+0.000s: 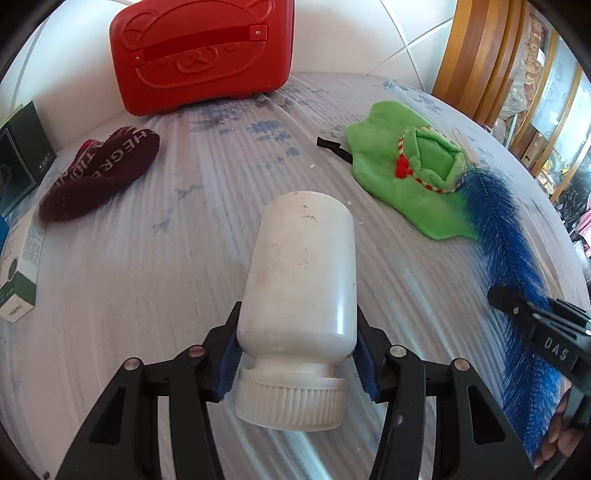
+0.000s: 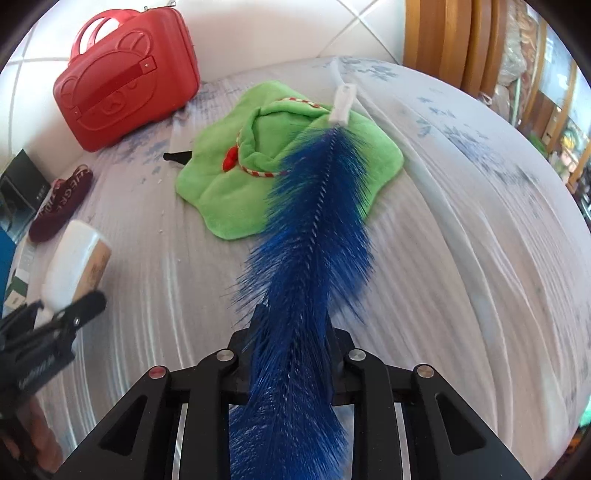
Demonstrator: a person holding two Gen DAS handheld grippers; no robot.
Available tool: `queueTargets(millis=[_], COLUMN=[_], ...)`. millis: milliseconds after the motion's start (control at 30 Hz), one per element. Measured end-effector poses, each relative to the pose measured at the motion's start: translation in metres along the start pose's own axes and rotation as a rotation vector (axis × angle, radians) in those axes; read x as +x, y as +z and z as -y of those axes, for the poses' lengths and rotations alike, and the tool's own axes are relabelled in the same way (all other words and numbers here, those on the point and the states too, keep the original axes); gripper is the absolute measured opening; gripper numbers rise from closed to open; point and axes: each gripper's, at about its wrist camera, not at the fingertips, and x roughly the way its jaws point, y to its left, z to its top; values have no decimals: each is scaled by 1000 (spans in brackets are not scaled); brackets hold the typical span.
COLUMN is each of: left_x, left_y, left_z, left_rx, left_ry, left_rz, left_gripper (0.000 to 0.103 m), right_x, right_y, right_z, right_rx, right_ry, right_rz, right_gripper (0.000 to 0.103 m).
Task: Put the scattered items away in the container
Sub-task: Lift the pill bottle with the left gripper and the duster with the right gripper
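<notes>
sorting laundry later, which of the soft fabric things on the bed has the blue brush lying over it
The green plush cloth with the red-and-white trim: the blue bristle brush lies across it. The maroon lettered sock lies apart, near the red case, with nothing on it.

Red case (image 1: 201, 55), white bottle (image 1: 301, 273), green cloth (image 2: 229, 192), blue brush (image 2: 310, 236)

— Where am I working here?

— A home, a bedroom I'd say. I'm over a bed with a pale ribbed, blue-flowered sheet (image 2: 461, 206), its far edge meeting a white quilted headboard (image 1: 354, 33). A curved polished wooden cabinet (image 1: 476, 62) stands past the far right corner, with glass-fronted shelves of ornaments (image 1: 554, 110) beside it.
</notes>
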Motion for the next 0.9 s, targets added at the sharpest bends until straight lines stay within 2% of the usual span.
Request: queueTargets(millis=[167,267,333,533,667,900], left_x=[9,8,9,13,14,15], left_y=[-9,-13,-13,-11,-13,-12], left_z=[2,10,11,16,17,19], left_rx=[-43,-21,-36,-35,-50,-55], left_ry=[9,58,60,65,72,81], left_rz=[-40,-22,-26,-28,-13,-29], left_gripper=[52,52,54,69,69,71], right_x=[2,5,7,17,18,19], right_y=[-2,-1,2,7,5,1], right_z=[4,-2,-3,-11,-14,-16], right_rx=[-12,-50,-59,-93,-109,-118], right_ry=[36,31,35,8,4,6], right_rz=[-51,-59,-65,-74,-58,-39], right_gripper=[46,60,71,80,81,81])
